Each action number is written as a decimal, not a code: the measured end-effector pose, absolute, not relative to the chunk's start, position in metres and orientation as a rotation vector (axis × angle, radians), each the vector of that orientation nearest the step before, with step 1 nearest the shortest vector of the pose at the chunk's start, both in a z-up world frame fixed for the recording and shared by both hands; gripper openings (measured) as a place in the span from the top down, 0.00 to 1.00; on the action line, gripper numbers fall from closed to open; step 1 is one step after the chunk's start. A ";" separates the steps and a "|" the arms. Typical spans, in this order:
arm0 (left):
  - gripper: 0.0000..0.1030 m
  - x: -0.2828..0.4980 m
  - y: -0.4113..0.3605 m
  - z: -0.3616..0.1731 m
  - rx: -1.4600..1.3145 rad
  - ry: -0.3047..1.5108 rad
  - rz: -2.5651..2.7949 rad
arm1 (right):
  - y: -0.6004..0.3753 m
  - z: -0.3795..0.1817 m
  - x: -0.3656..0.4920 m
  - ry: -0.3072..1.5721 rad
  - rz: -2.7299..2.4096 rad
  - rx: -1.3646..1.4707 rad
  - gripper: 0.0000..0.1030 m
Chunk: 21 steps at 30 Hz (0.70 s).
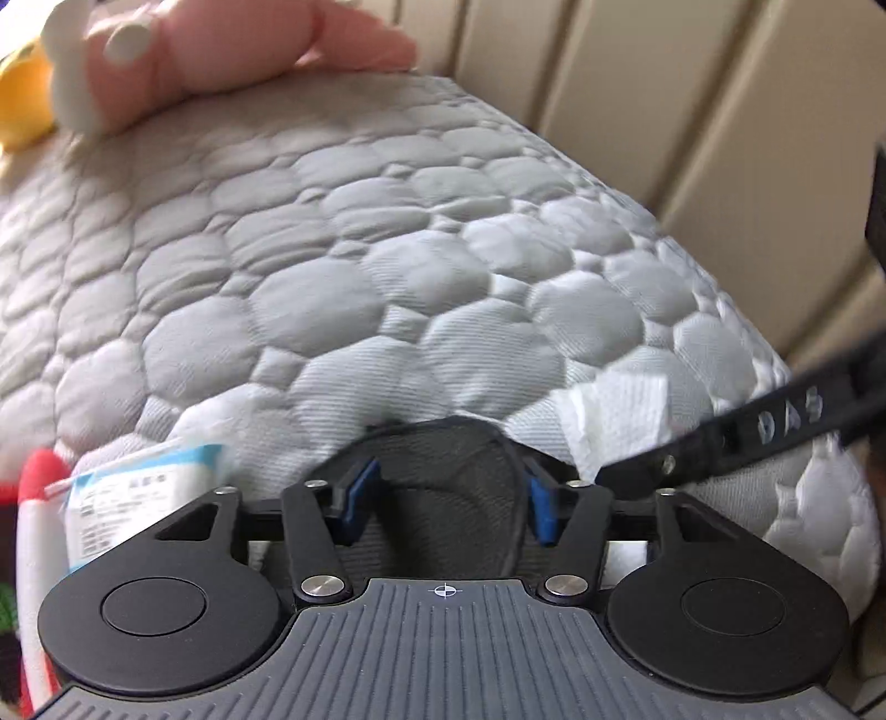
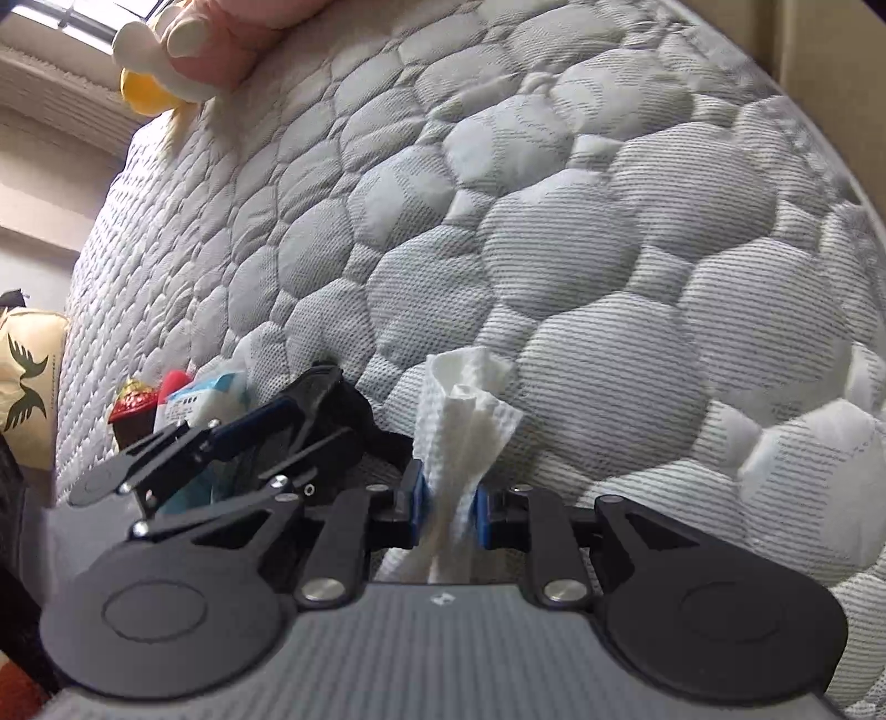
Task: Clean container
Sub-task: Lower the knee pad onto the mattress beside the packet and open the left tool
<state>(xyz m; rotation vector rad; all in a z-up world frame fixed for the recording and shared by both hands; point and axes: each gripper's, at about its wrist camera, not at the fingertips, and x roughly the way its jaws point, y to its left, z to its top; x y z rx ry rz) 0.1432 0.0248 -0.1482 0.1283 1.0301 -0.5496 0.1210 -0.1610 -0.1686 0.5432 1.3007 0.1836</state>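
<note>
My left gripper (image 1: 449, 493) is shut on a black mesh container (image 1: 459, 493), its blue pads pressing the container's two sides just above the quilted mattress. My right gripper (image 2: 449, 507) is shut on a crumpled white paper towel (image 2: 462, 421) that sticks up between its blue pads. In the left wrist view the towel (image 1: 620, 421) and the right gripper's black finger (image 1: 764, 426) sit just right of the container. In the right wrist view the left gripper (image 2: 232, 443) and the black container (image 2: 338, 410) lie to the left of the towel.
A grey and white quilted mattress (image 1: 387, 249) fills both views. A pink plush toy (image 1: 221, 50) with a yellow part lies at its far end. A blue and white packet (image 1: 133, 498) and a red and white item (image 1: 39, 531) lie left of the container. Beige wall panels (image 1: 692, 99) run along the right.
</note>
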 end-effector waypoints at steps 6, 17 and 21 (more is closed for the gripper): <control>0.31 0.167 0.043 -0.143 0.143 0.995 -0.448 | -0.128 -0.158 0.150 1.223 0.269 0.509 0.83; 0.09 0.167 0.051 -0.138 0.085 1.019 -0.452 | -0.163 -0.160 0.140 1.248 0.122 0.339 0.78; 0.09 0.162 0.050 -0.135 0.071 1.039 -0.456 | -0.184 -0.162 0.127 1.252 0.052 0.321 0.67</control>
